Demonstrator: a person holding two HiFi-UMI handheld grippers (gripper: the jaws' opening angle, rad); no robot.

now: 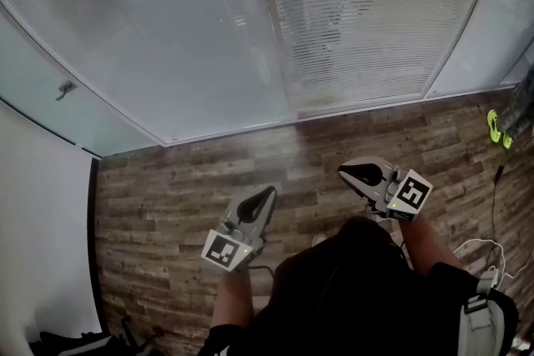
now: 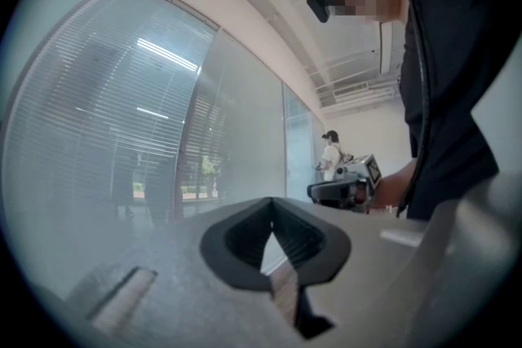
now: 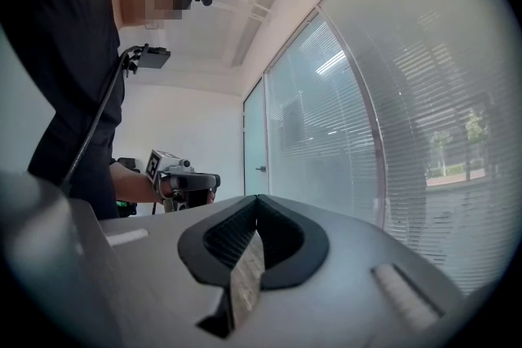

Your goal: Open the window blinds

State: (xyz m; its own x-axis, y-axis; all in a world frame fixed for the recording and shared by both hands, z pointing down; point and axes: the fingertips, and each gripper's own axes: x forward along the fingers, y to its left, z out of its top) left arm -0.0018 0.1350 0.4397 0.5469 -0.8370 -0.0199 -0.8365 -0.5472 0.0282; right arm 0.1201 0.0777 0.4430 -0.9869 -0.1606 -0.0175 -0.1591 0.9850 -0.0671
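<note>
A person is standing before the lowered blinds (image 1: 150, 29)
Left gripper (image 1: 260, 200) and right gripper (image 1: 355, 173) are hovering over the floor (image 1: 158, 204), jaws pressed together, empty.

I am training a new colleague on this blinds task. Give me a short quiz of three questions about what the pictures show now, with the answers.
1. True or false: the left claw touches the blinds.
2. Choose one. The right claw is: A) wide open; B) shut, with nothing in it; C) shut on a slat.
3. Fill the gap: the floor below the window looks like ___ planks.

Key: 1 false, since the left claw is held apart from the blinds, over the floor. 2 B. 3 wood.
</note>
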